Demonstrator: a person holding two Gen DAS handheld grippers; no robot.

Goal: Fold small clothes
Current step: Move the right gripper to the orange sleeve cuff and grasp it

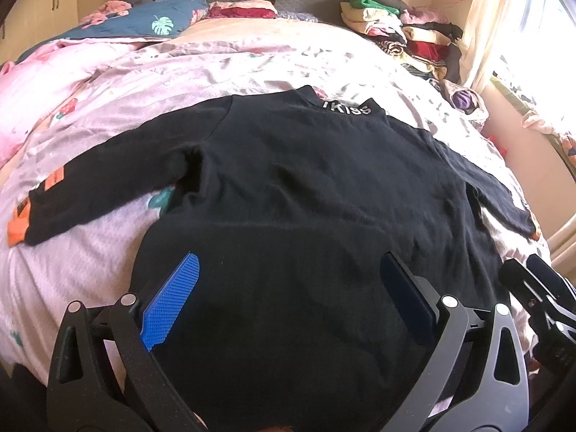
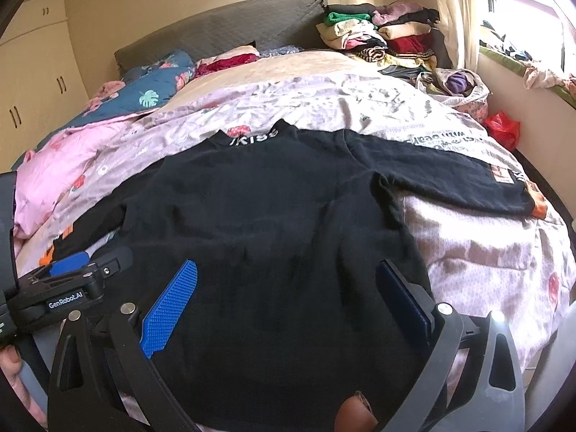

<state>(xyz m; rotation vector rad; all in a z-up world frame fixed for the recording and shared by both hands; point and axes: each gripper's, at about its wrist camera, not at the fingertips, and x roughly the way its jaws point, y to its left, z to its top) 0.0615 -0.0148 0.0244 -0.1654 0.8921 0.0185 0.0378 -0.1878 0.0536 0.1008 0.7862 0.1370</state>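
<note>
A small black long-sleeved sweater lies spread flat on the bed, collar with white lettering at the far side, both sleeves stretched out with orange cuffs. It also shows in the right wrist view. My left gripper is open, hovering over the sweater's lower hem, holding nothing. My right gripper is open too, over the hem's right part, empty. The right gripper shows at the left wrist view's right edge; the left gripper shows at the right wrist view's left edge.
The bed has a pink floral quilt. A pile of folded clothes sits at the far right by the grey headboard. A blue leaf-print blanket lies far left. A red bag is by the window wall.
</note>
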